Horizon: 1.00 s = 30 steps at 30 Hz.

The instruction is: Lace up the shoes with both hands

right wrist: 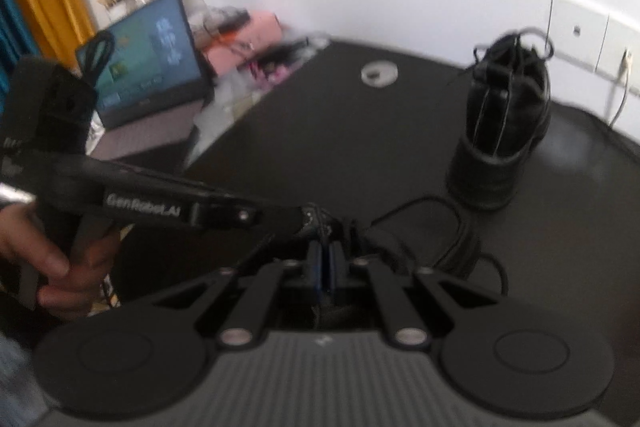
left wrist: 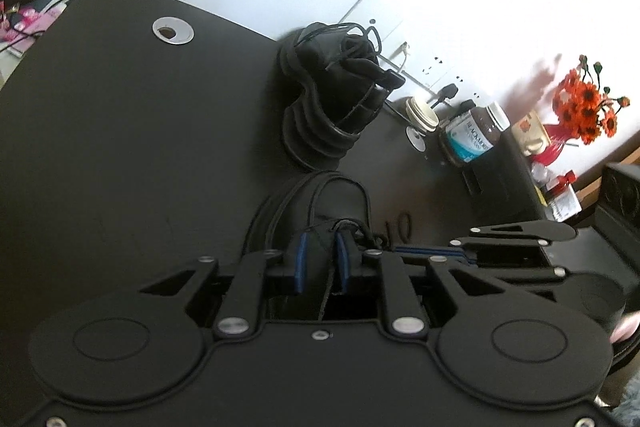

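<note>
- Left wrist view: left claw [left wrist: 322, 259] low over the black tabletop [left wrist: 120, 131], blue pads pinching dark shoe material, probably the tongue, of the near shoe [left wrist: 320, 203]; laces [left wrist: 340, 187] loop out ahead.
- Second black shoe [left wrist: 336, 95] sits further back near the wall, well apart from the first.
- Right claw [left wrist: 432, 253] enters from the right, pads together.
- Supplement bottle [left wrist: 472, 135] and orange flowers [left wrist: 588, 103] sit at the far right.
- Right wrist view, blurred: right claw [right wrist: 324, 263] clenched; lace between the pads can't be confirmed.
- Left claw [right wrist: 316, 219] meets it at the near shoe [right wrist: 420, 239].
- A hand [right wrist: 52, 259] grips the left tool; laptop [right wrist: 148, 59] beyond.
</note>
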### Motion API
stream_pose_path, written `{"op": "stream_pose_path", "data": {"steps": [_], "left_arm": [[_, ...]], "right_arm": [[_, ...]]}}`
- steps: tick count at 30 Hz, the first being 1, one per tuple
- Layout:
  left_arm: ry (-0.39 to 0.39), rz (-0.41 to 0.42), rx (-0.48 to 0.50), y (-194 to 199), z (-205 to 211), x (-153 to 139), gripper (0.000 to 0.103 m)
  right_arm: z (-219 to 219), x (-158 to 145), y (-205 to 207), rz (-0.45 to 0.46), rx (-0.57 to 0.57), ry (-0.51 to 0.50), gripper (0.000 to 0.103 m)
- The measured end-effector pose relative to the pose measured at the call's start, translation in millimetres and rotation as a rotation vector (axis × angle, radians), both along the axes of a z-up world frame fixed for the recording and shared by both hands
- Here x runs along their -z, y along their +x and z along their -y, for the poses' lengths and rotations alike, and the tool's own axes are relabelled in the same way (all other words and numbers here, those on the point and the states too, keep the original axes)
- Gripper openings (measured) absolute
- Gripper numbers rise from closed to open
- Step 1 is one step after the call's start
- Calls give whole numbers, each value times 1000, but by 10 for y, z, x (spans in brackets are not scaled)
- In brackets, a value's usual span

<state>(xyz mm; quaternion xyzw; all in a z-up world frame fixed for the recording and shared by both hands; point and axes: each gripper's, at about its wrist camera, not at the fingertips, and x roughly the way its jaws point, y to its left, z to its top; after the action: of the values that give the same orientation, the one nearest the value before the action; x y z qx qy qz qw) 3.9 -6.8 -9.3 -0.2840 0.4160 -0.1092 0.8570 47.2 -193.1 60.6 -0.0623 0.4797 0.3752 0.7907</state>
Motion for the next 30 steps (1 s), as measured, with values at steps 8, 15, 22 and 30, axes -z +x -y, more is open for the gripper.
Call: {"op": "stream_pose_path", "data": {"steps": [8,15,22,30], "left_arm": [[-44,1,-16,-10,-54,57,19],[-56,0,-7,5,-65,81,19],[-71,-5,-3,21,-92,105,19],[-96,-17,-6,39,-125,138,20]], "right_arm": [[-87,38,229,-207,63,-50,4],[-220,138,268,-263,35,-134,4],[-264,176,286,-291,32,-162,4],[-223,193,307,-315,39,-150,4]]}}
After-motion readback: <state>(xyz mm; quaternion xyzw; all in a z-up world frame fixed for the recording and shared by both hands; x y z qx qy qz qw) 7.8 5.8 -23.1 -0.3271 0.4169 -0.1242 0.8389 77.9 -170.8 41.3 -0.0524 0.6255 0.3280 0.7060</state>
